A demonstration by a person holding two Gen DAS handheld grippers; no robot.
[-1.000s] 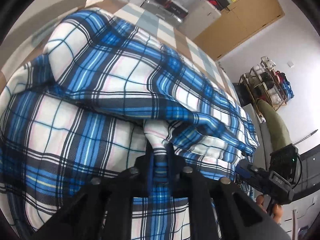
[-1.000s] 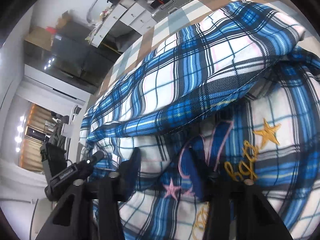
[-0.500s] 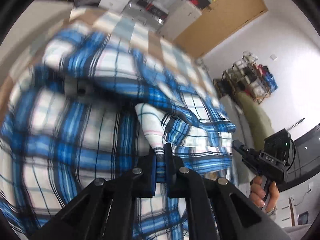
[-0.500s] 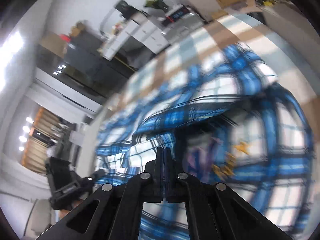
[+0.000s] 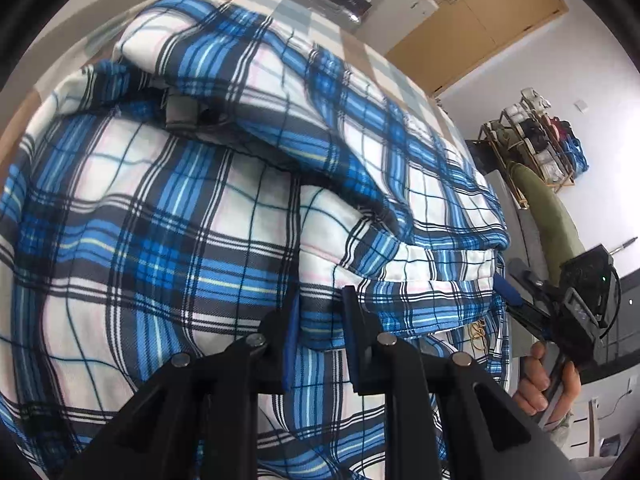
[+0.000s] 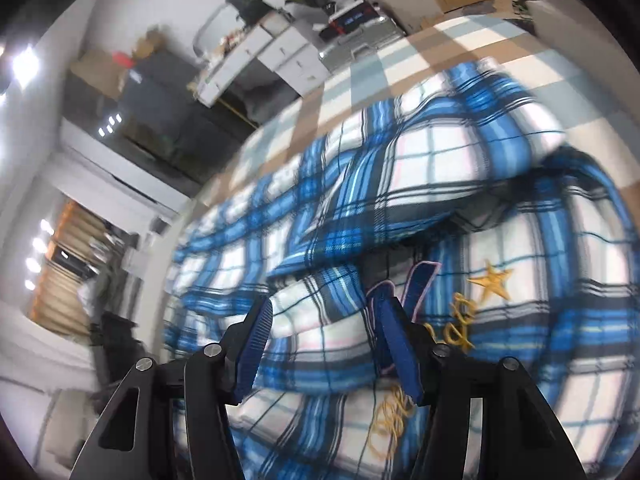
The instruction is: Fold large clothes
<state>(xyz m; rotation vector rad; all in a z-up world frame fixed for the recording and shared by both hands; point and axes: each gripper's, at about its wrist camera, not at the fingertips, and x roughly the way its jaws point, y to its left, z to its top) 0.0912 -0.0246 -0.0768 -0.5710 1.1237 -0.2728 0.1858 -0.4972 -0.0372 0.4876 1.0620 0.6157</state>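
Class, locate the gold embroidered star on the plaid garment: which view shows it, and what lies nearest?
The gold star shows in the right wrist view, right of centre on the plaid garment, just above the gold lettering and beside the right gripper.

The plaid shirt (image 5: 208, 216) is checked in bright blue, white and near-black, with thin pale pink lines. Its embroidery (image 6: 494, 280) is golden yellow (a star and looping letters), beside a navy letter edged pink. Beneath lies a bedcover (image 6: 472, 46) chequered tan, white and pale grey-blue.
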